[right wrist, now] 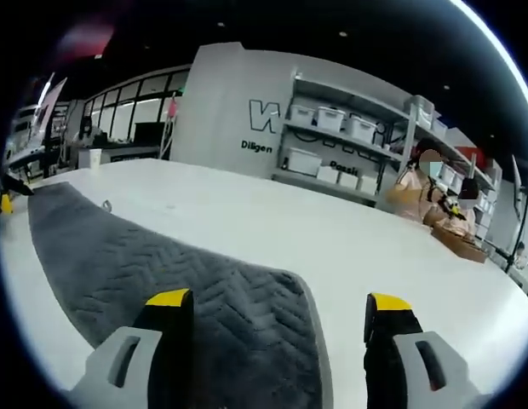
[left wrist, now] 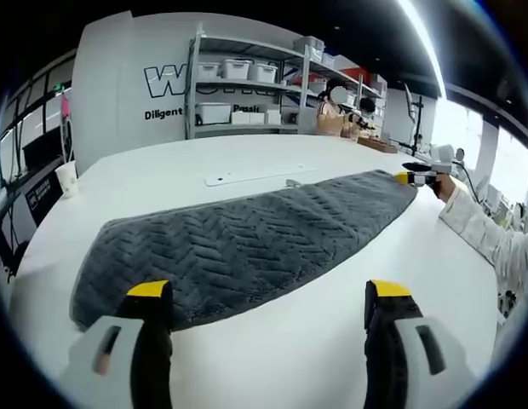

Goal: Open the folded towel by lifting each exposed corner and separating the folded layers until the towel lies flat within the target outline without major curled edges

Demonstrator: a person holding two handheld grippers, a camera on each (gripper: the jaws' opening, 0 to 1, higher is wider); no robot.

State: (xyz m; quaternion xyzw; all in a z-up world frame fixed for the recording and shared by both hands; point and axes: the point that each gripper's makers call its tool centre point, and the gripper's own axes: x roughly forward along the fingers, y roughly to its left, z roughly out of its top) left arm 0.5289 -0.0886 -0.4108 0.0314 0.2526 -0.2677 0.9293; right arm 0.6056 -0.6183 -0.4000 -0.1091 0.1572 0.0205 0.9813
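Observation:
A dark grey towel [left wrist: 247,243] with a herringbone weave lies as a long folded strip across the white table [left wrist: 289,358]. My left gripper [left wrist: 269,298] is open at its near end, the left jaw over the towel's corner, the right jaw over bare table. The right gripper [left wrist: 415,176], held by a hand in a white sleeve, sits at the towel's far end. In the right gripper view the towel [right wrist: 187,290] runs away to the left; my right gripper [right wrist: 279,308] is open, its left jaw above the cloth and its right jaw above the table [right wrist: 400,256].
A paper cup [left wrist: 66,178] stands near the table's left edge. A thin white strip [left wrist: 247,176] lies behind the towel. Shelving with white bins [left wrist: 247,85] lines the back wall. A person [right wrist: 421,192] sits at a far bench.

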